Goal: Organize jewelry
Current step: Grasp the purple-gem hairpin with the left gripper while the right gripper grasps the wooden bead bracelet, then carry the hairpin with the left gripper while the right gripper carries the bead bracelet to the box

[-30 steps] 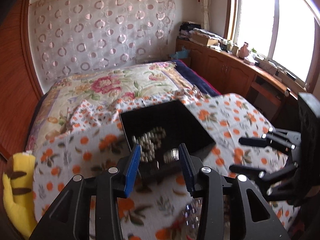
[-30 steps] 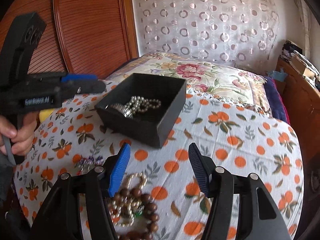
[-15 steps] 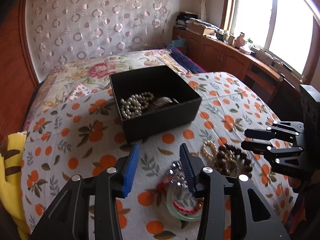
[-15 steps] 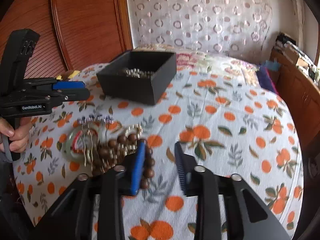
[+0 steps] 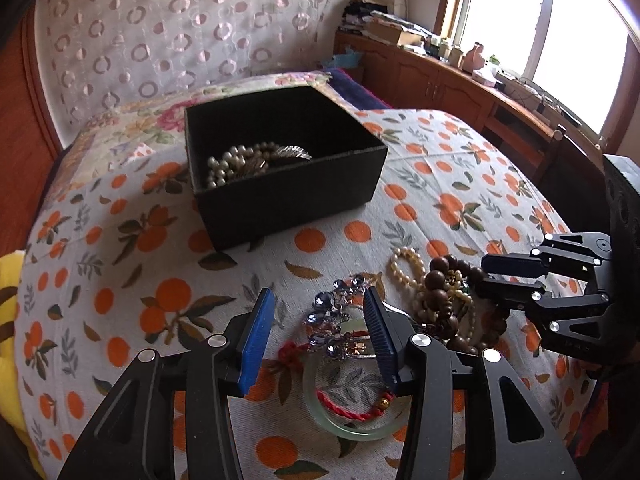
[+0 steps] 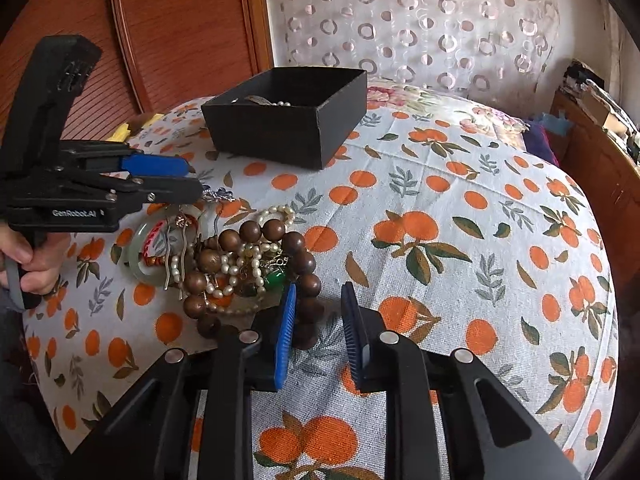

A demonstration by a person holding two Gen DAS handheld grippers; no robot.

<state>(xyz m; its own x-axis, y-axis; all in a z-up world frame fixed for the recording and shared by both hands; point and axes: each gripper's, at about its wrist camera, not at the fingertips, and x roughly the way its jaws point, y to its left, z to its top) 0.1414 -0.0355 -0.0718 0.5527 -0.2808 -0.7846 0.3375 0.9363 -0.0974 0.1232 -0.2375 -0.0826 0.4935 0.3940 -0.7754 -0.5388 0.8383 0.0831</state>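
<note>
A black open box [image 5: 280, 168] [image 6: 288, 116] sits on the orange-print tablecloth and holds a pearl necklace [image 5: 228, 164]. A pile of jewelry lies nearer: a pale green bangle [image 5: 352, 424] [image 6: 140, 252] with a red cord, a crystal hairpin [image 5: 332, 312], a cream pearl bracelet [image 5: 404, 268] and brown wooden beads [image 5: 444, 284] [image 6: 240, 236]. My left gripper [image 5: 318, 320] [image 6: 188, 180] is open over the hairpin and bangle. My right gripper [image 6: 318, 312] [image 5: 490, 276] is open and empty, its left finger beside the wooden beads.
The round table [image 6: 460, 220] drops off at its edges. A flowered bed [image 5: 120, 128] lies behind it. A wooden cabinet [image 5: 460, 84] runs under the window at right. A yellow cushion [image 5: 10, 280] sits at the left edge.
My left gripper has pulled back from the box and come down over the jewelry pile. My right gripper has narrowed and lowered to the wooden beads.
</note>
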